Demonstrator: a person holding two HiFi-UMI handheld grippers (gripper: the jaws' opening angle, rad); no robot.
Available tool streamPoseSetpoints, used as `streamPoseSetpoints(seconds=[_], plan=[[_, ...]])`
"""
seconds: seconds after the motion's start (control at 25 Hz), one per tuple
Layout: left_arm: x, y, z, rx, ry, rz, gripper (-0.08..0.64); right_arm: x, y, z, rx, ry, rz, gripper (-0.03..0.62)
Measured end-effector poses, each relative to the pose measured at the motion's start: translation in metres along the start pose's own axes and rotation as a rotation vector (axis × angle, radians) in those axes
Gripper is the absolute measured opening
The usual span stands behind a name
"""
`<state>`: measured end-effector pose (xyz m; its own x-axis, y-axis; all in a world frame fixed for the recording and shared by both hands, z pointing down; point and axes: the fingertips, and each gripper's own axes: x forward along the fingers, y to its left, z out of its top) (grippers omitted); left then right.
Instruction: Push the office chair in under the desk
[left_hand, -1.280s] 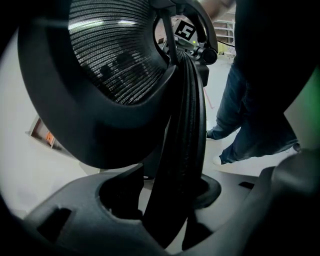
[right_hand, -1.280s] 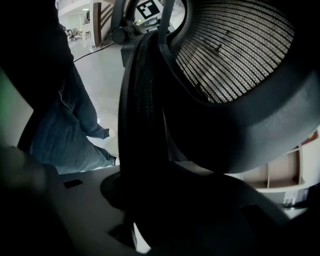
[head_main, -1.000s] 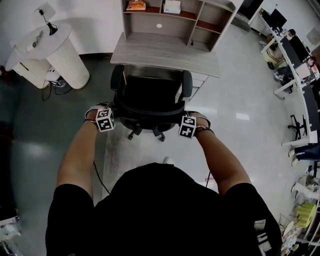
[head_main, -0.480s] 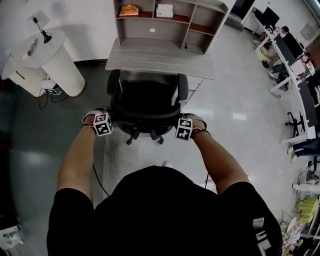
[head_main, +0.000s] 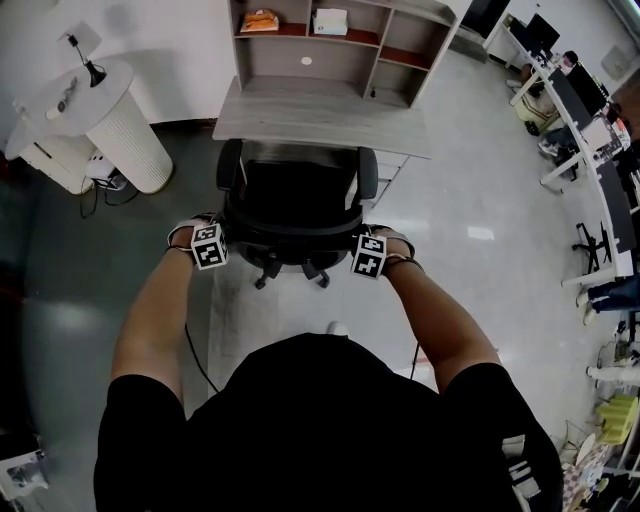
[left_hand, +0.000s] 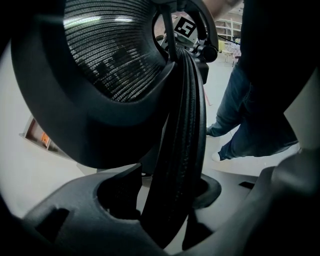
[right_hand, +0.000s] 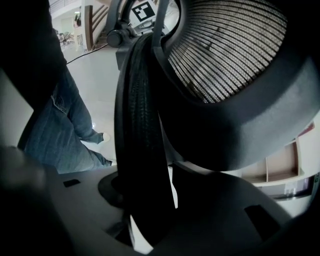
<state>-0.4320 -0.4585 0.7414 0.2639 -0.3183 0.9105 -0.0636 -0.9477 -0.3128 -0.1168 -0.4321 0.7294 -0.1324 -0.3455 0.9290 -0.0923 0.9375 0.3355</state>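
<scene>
The chair (head_main: 290, 190) is tucked at the front edge of the bench (head_main: 320, 115). Its rim (left_hand: 180, 150) is straddled slackly by the left fingers (left_hand: 65, 220) and the right fingers (right_hand: 240, 210), these just opened further. Both should be withdrawn without dragging it back.

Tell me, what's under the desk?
The front of the office chair pokes under the front edge of the desk, with white drawers beside it. The desk hides everything further back.

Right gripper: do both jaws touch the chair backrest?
Apart on one side. The right gripper view shows the backrest rim between the jaws, which have just been opening, with a light sliver beside one jaw.
</scene>
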Motion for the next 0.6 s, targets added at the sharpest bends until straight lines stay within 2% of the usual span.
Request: streamPoseSetpoints(seconds=[0.12, 0.24, 0.44, 0.6], plan=[[0.003, -0.003, -0.007, -0.007, 0.04, -0.032, 0.223, -0.001, -0.001, 0.0, 0.027, 0.004, -0.019, 0.201], [-0.004, 0.002, -0.013, -0.045, 0.062, -0.038, 0.23, -0.009, -0.007, -0.001, 0.074, -0.002, -0.037, 0.206], [-0.025, 0.005, -0.02, -0.096, 0.006, -0.015, 0.232, -0.033, -0.006, -0.009, 0.162, -0.019, -0.065, 0.22], [-0.043, 0.011, -0.033, -0.169, -0.036, -0.015, 0.232, -0.059, -0.011, -0.026, 0.289, -0.056, -0.11, 0.219]])
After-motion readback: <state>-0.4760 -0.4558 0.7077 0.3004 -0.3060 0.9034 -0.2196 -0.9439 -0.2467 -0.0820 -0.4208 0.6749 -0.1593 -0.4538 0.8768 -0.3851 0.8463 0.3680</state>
